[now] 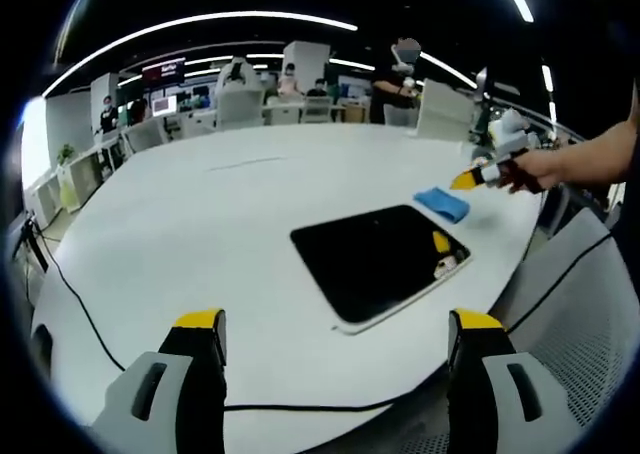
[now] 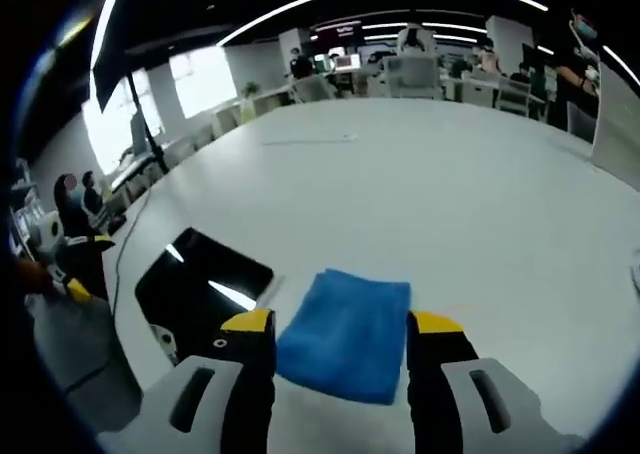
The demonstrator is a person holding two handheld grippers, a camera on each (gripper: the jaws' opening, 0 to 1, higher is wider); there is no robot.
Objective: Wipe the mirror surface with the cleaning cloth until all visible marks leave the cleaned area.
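Right gripper: jaws apart, empty, straddling cloth.
Left gripper: jaws wide, empty.
Cloth: blue, folded, flat on table beside mirror.
Mirror: dark, rectangular, rounded corners.

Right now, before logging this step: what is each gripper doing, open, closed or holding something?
Left gripper: open, holding nothing, above the table edge near the mirror.
Right gripper: open, jaws straddling the blue cloth, not closed on it.

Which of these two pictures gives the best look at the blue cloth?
The right gripper view. The blue cloth lies flat and large just ahead of the open right claw, beside the mirror. In the left gripper view the cloth is a small blue patch beyond the mirror, near the right claw.
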